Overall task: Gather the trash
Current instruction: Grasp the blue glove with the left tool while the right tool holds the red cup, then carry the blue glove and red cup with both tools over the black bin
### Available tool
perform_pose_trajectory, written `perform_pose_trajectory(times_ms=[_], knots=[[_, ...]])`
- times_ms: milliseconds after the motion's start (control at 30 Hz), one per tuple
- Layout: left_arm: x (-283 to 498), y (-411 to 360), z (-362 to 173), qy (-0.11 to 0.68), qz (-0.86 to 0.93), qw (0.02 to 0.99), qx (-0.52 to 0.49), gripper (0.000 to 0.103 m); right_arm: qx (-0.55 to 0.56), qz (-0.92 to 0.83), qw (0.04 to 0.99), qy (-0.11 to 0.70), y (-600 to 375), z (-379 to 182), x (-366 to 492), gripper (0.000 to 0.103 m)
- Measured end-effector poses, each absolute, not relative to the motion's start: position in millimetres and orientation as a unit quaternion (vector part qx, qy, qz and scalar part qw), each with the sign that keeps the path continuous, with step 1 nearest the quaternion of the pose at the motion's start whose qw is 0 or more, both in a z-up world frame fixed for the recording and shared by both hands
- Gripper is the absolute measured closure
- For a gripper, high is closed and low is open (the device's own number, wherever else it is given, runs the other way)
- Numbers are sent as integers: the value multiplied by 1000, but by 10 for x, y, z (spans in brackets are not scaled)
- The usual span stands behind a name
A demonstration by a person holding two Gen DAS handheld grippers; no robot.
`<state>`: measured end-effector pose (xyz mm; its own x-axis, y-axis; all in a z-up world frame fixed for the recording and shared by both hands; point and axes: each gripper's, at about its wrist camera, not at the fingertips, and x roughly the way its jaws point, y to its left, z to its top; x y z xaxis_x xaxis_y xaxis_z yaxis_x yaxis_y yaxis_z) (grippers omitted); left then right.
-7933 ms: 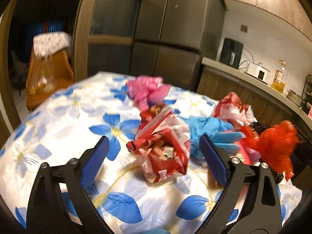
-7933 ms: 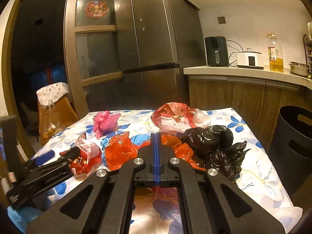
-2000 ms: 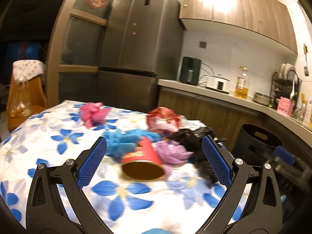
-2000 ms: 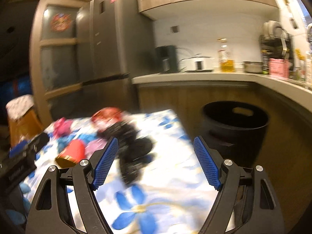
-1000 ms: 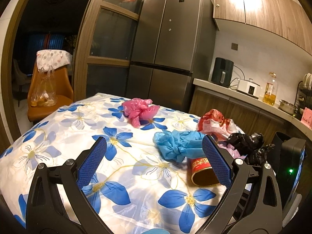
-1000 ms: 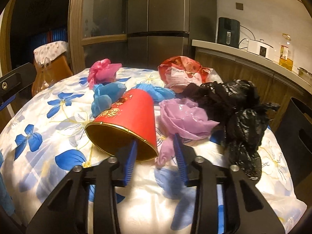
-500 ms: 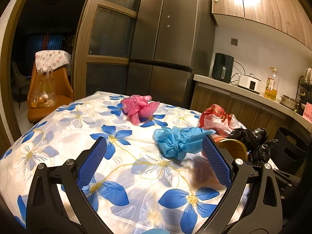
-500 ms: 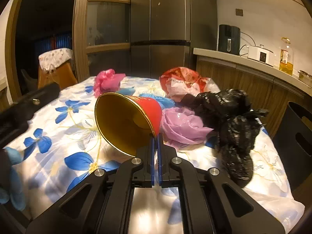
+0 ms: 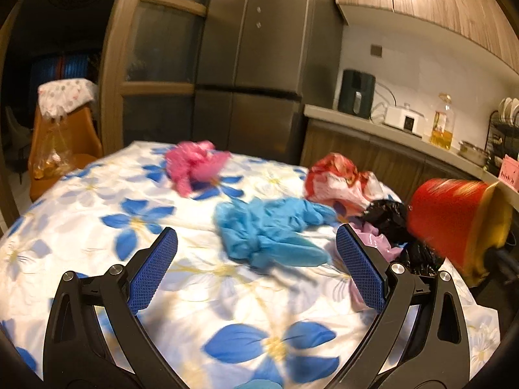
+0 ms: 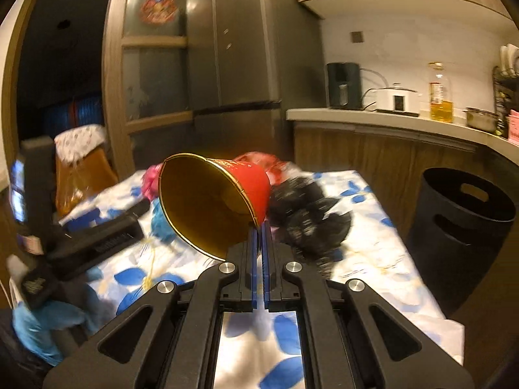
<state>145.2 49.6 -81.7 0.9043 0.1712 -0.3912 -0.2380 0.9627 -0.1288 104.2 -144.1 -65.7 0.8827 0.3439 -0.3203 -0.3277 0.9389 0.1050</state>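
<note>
My right gripper (image 10: 259, 230) is shut on the rim of a red paper cup (image 10: 220, 201) with a gold inside and holds it lifted above the table. The cup also shows in the left wrist view (image 9: 454, 223), at the right. My left gripper (image 9: 256, 269) is open and empty above the floral tablecloth (image 9: 97, 214), with blue gloves (image 9: 269, 233) lying beyond its fingertips. A pink bag (image 9: 194, 162), a red and white bag (image 9: 337, 181), a purple bag (image 9: 373, 240) and black bags (image 10: 308, 214) lie on the table.
A black trash bin (image 10: 460, 223) stands on the floor right of the table, below the kitchen counter (image 10: 389, 123). A fridge (image 9: 259, 64) stands behind the table. An orange chair (image 9: 65, 139) with a bag is at the far left.
My right gripper has lifted the red cup higher off the table and swung to the right, so the trash bin has come into view. My left gripper stays open and has moved a little closer to the blue gloves.
</note>
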Motion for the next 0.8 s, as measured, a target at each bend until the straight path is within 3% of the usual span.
perform_pose_trajectory(times_ms=[100, 167, 233, 267, 333, 400, 800], knots=[[1668, 438, -883, 224, 98, 966, -87, 10, 30, 163, 973, 163, -1545, -604, 1032, 100], [1789, 427, -955, 252, 95, 959, -86, 24, 31, 158, 974, 162, -1589, -598, 1044, 100], [1851, 477, -1035, 276, 95, 951, -99, 48, 33, 152, 975, 161, -1633, -593, 1049, 100], [1861, 508, -1058, 283, 91, 949, -108, 55, 34, 150, 975, 160, -1649, -592, 1046, 100], [1849, 571, -1100, 293, 83, 944, -126, 84, 37, 146, 976, 158, -1667, -584, 1054, 100], [1813, 618, -1127, 299, 75, 941, -138, 99, 39, 143, 976, 157, -1681, -578, 1061, 100], [1270, 682, -744, 228, 69, 961, -141, 103, 51, 128, 980, 141, -1836, -488, 912, 100]])
